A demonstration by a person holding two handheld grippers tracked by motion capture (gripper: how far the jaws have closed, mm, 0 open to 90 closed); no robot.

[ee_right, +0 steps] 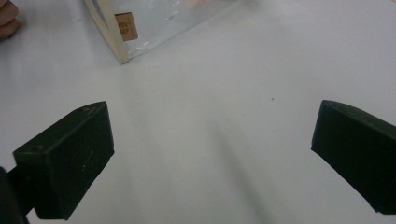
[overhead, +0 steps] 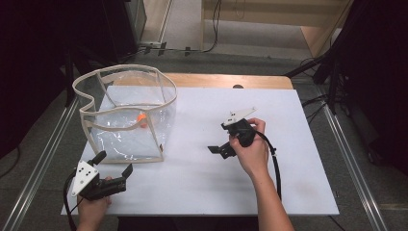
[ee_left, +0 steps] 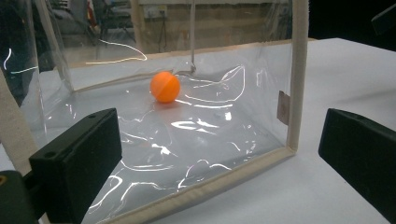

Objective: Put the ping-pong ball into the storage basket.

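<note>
White surface (overhead: 202, 192) on a wooden table, grey floor around.
One clear beige-trimmed plastic bag (overhead: 126, 126) holding one orange ball (overhead: 142, 118); near it, left gripper (overhead: 114, 164) and right gripper (overhead: 217, 137), fingers apart.

Left gripper (overhead: 113, 164): low at the near left of the high view, jaws spread wide, nothing between them; aimed forward and slightly right.
Left gripper, own view (ee_left: 219, 149): both black jaws far apart at the frame's lower corners, gap empty.
Left hand (overhead: 94, 204): wrapped around the grip from below, forearm entering at the bottom edge.
Right gripper (overhead: 218, 148): right of centre, jaws parted and empty, pointed left and downward, grey plate on top, cable trailing along the forearm.
Right gripper, own view (ee_right: 210, 154): jaws wide apart, tilted down.
Right hand (overhead: 250, 147): closed on the grip, wrist bent, forearm rising from the bottom edge.
</note>
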